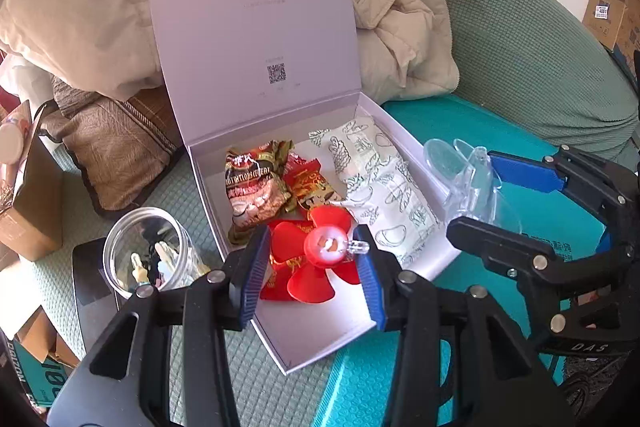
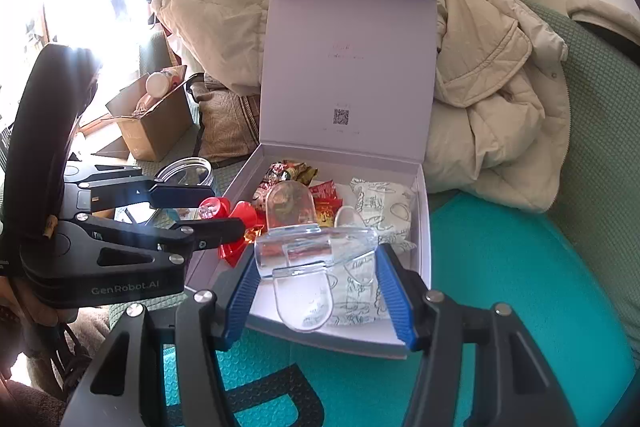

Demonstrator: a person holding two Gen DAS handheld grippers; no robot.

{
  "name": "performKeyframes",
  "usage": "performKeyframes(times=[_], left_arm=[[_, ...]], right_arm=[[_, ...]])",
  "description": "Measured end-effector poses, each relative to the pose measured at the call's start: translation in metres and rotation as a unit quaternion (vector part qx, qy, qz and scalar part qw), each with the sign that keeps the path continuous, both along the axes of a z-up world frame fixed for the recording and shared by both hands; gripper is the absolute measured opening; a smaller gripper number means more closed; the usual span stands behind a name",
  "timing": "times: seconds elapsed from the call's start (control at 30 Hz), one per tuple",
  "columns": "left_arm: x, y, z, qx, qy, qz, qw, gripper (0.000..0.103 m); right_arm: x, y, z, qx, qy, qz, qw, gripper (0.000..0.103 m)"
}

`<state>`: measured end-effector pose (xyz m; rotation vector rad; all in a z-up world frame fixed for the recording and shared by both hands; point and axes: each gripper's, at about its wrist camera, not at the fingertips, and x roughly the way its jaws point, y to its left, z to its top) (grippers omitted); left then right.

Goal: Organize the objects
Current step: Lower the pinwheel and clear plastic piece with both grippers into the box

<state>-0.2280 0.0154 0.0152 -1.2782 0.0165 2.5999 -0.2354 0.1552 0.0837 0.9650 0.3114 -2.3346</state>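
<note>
Above the open white cardboard box (image 1: 400, 115), the left tool (image 1: 316, 267) grips a red plastic propeller (image 1: 320, 259), the right tool (image 2: 316, 287) a clear plastic propeller (image 2: 304, 267), with snack packets (image 1: 256, 187) at 12 o'clock and a clear jar (image 1: 148, 251) at 9.

— What's carrying everything on your end?

— I see a green textured sofa (image 1: 532, 39), with a teal mat (image 2: 500, 267) spread over the seat.

— And directly on it?

— The open white box (image 1: 320, 331) sits partly on the mat, partly on the green cover. Just beside its left wall I see a clear jar (image 1: 148, 251) next to a dark flat slab (image 1: 90, 283). Behind lie a beige quilted jacket (image 2: 492, 99), a brown cushion (image 1: 116, 143) and a cardboard box (image 2: 156, 127).
</note>
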Motion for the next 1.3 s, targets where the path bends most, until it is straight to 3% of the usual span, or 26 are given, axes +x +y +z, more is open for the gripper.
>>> performKeyframes(times=[0.63, 0.83, 1.3], left_arm=[[-0.072, -0.006, 0.012, -0.046, 0.029, 0.005, 0.9985, 0.041], [-0.08, -0.004, -0.005, -0.043, 0.008, 0.004, 0.999, 0.041], [-0.076, 0.006, -0.047, -0.051, -0.039, -0.008, 0.9979, 0.041]], right_arm=[[-0.07, -0.024, 0.016, -0.005, 0.019, 0.006, 1.0, 0.059], [-0.075, -0.032, 0.008, 0.008, 0.025, 0.008, 1.0, 0.059], [-0.074, -0.036, -0.036, 0.033, -0.007, 0.009, 0.999, 0.059]])
